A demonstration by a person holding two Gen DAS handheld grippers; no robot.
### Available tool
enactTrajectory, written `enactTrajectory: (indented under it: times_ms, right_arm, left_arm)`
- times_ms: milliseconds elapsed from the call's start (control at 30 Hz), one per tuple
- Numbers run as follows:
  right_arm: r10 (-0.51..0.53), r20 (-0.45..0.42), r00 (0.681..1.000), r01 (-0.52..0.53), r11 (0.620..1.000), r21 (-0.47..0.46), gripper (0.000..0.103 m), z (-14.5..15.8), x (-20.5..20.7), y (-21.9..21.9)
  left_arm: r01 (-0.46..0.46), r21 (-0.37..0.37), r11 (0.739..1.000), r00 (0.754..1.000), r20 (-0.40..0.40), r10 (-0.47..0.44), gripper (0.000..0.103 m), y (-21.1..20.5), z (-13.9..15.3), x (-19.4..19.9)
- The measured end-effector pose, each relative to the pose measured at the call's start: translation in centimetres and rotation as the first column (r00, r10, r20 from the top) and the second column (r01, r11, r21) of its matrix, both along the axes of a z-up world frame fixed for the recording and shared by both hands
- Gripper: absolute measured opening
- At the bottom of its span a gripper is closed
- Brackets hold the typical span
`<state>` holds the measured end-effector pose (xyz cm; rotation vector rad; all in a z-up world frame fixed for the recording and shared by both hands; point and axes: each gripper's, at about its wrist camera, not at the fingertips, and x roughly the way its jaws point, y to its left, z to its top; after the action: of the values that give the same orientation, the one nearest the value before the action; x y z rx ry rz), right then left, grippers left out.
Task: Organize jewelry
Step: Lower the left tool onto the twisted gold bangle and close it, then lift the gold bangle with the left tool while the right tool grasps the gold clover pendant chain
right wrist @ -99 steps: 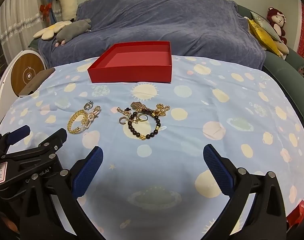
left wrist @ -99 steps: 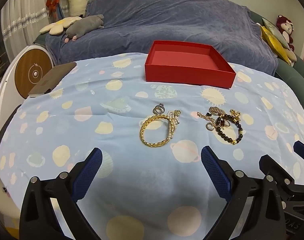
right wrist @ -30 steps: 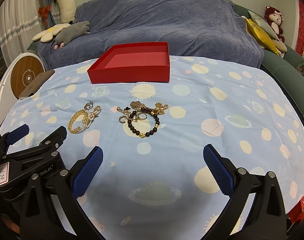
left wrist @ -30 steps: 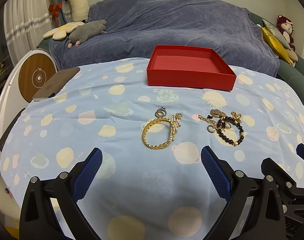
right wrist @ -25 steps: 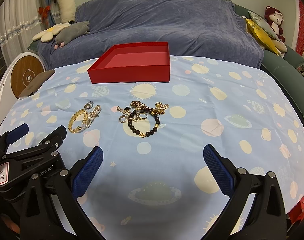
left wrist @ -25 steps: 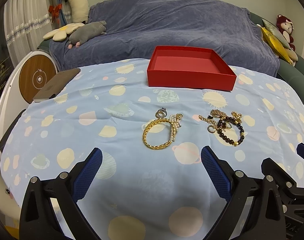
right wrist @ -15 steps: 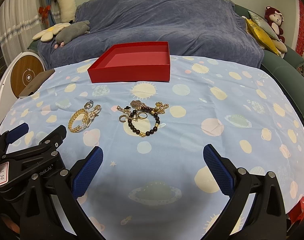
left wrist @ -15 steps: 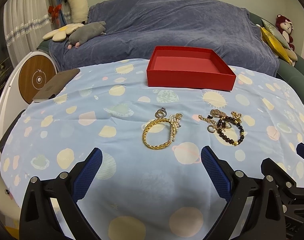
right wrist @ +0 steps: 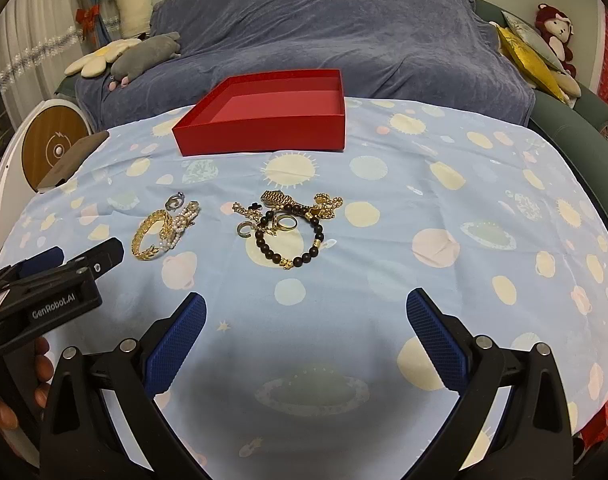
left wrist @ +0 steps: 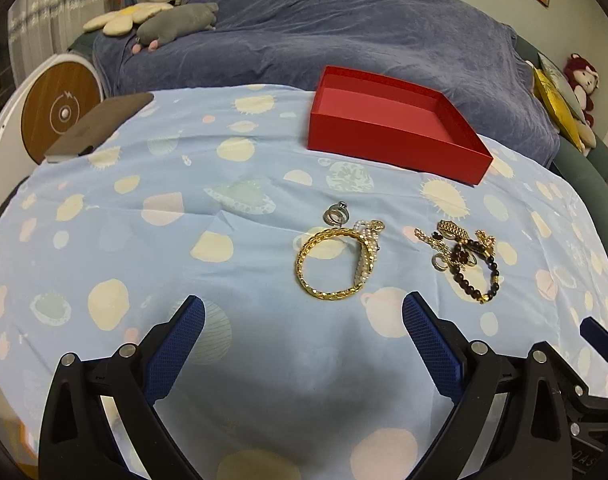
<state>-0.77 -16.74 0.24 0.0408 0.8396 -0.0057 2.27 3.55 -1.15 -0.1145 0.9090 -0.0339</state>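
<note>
Two grippers hang low over a table draped in a pale blue cloth point(right wrist: 444, 184) printed with planets and suns. Behind the table a sofa under a dark blue throw point(right wrist: 324, 28) fills the background, with soft toys point(right wrist: 143, 56) at its left end and a yellow cushion point(right wrist: 532, 60) at its right. A red box point(right wrist: 271, 120), open and with nothing visible inside, sits on the far part of the cloth.

Both grippers are spread wide with nothing between their blue pads. The left gripper point(left wrist: 301, 344) points at the nearer left cluster of jewelry, the right gripper point(right wrist: 304, 328) toward the middle of the cloth. From the right wrist view, the left gripper appears at the lower left edge, with a person's fingers point(right wrist: 43, 364) around its body.

The jewelry lies in two small heaps between the grippers and the box, apart from each other. The left heap is a gold bangle point(left wrist: 328, 264) with a pearl strand point(left wrist: 366, 248) lying across it and a silver ring point(left wrist: 336, 214) touching its far side. The right heap holds a dark bead bracelet point(right wrist: 291, 240), gold chains point(right wrist: 324, 204) tangled at its far edge, a gold ring point(right wrist: 286, 223) inside its loop and a small ring point(right wrist: 244, 229) just left of it.
</note>
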Motion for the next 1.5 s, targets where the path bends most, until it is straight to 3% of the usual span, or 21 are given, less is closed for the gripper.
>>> enactTrajectory:
  times_ms: [167, 300, 567, 633, 767, 867, 1133, 1500]
  right_arm:
    - [0.003, -0.029, 1.000, -0.003, 1.000, 0.021, 0.098, -1.0, 1.1, -0.3]
    - [-0.001, -0.042, 0.999, 0.002, 1.000, 0.021, 0.098, -1.7, 1.9, -0.6]
    - [-0.008, -0.079, 0.997, 0.011, 0.999, 0.041, 0.098, -3.1, 3.1, -1.2]
    - [0.001, -0.081, 0.997, 0.002, 0.999, 0.037, 0.098, -3.1, 3.3, -0.9]
    - [0.012, -0.082, 0.997, -0.010, 1.000, 0.028, 0.098, -3.3, 3.6, -0.6]
    - [0.010, -0.088, 0.996, -0.007, 0.999, 0.033, 0.098, -3.5, 3.8, -0.7]
    - [0.010, -0.084, 0.996, -0.007, 0.999, 0.033, 0.098, -3.3, 3.9, -0.7]
    - [-0.002, -0.082, 0.997, 0.009, 0.997, 0.082, 0.097, -2.9, 5.5, -1.5]
  left_arm:
    - [-0.022, -0.038, 0.999, 0.999, -0.039, 0.021, 0.096, 0.5, -1.6, 2.2]
    - [-0.009, -0.044, 0.999, 0.997, -0.081, 0.006, 0.075, 0.6, -3.0, 3.8]
    - [0.022, 0.045, 0.999, 0.999, -0.049, -0.020, 0.061, -0.5, -4.0, 4.9]
    - [0.036, 0.068, 0.997, 0.999, -0.041, -0.033, 0.052, -0.8, -4.0, 5.0]
    - [0.059, 0.100, 0.993, 0.998, -0.031, -0.056, 0.019, -1.2, -4.0, 5.2]
    - [0.066, 0.097, 0.993, 0.997, -0.033, -0.063, 0.003, -1.1, -3.9, 5.5]
    - [0.097, 0.031, 0.995, 0.995, -0.004, -0.097, 0.001, -1.0, -2.1, 4.7]
    - [0.195, -0.130, 0.972, 0.977, 0.109, -0.182, 0.001, -1.5, 3.9, 2.3]
